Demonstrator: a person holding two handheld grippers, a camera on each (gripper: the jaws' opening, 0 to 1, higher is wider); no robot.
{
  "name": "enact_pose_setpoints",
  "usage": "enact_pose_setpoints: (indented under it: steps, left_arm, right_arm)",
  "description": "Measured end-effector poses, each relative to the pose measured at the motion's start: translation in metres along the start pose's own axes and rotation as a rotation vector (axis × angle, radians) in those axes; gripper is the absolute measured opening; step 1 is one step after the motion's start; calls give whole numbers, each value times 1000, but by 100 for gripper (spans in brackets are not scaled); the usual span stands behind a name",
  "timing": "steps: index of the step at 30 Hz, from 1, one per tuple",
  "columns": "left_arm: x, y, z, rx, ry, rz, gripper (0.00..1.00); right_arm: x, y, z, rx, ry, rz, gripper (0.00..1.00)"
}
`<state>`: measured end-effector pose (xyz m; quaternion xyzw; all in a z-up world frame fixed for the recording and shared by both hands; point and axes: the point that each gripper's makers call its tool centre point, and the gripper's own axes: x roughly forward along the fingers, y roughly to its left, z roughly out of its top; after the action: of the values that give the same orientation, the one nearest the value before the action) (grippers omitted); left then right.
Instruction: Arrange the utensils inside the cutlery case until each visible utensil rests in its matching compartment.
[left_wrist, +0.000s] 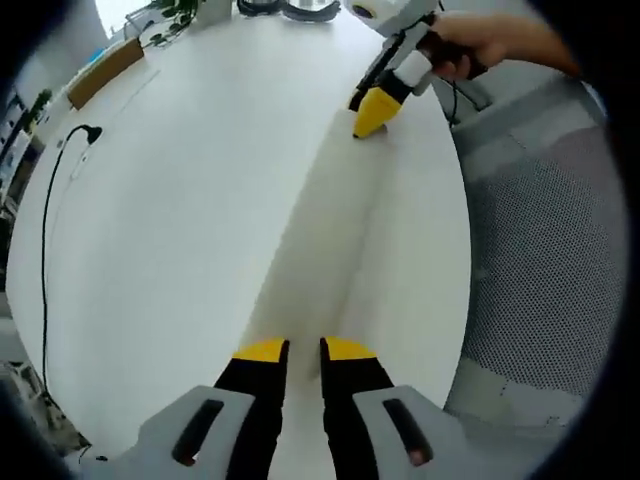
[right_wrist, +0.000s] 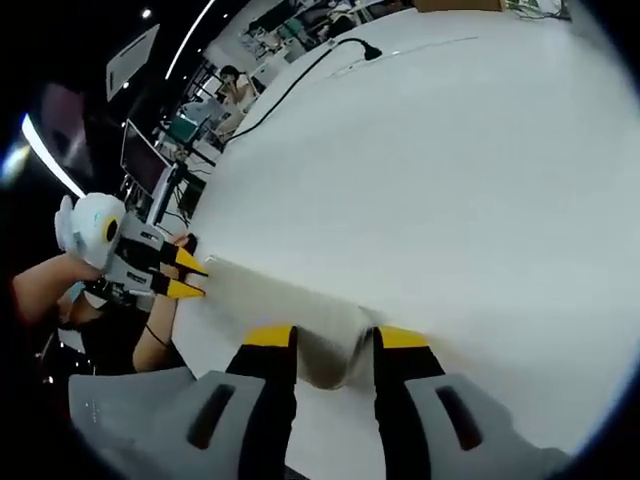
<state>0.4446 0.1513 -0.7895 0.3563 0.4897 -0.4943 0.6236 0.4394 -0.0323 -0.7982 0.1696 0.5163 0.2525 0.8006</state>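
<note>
A long white cutlery case (left_wrist: 325, 230) lies closed on the white table (left_wrist: 180, 250), so its inside is hidden. My left gripper (left_wrist: 305, 349) sits at its near end, with the yellow-tipped jaws close together on the case's edge. The right gripper (left_wrist: 371, 113), held by a hand (left_wrist: 490, 40), pinches the far end. In the right gripper view my right gripper (right_wrist: 333, 338) has its jaws against both sides of the case's (right_wrist: 290, 300) rounded end. The left gripper (right_wrist: 188, 276) holds the opposite end at the left.
A black cable with a plug (left_wrist: 66, 150) runs along the table's left side, also seen in the right gripper view as a cable (right_wrist: 325, 58). A brown box (left_wrist: 105, 70) stands at the far corner. A grey mesh chair (left_wrist: 545, 250) sits beyond the table's right edge.
</note>
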Motion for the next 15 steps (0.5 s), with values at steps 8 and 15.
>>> enact_pose_setpoints:
  steps: [8,15]
  left_arm:
    - [3,-4,1,-12,-10,-58,0]
    - [4,-7,1,20,9,-57,0]
  right_arm:
    - [4,-2,-2,6,-20,27,26]
    - [3,1,-2,-48,-27,29,24]
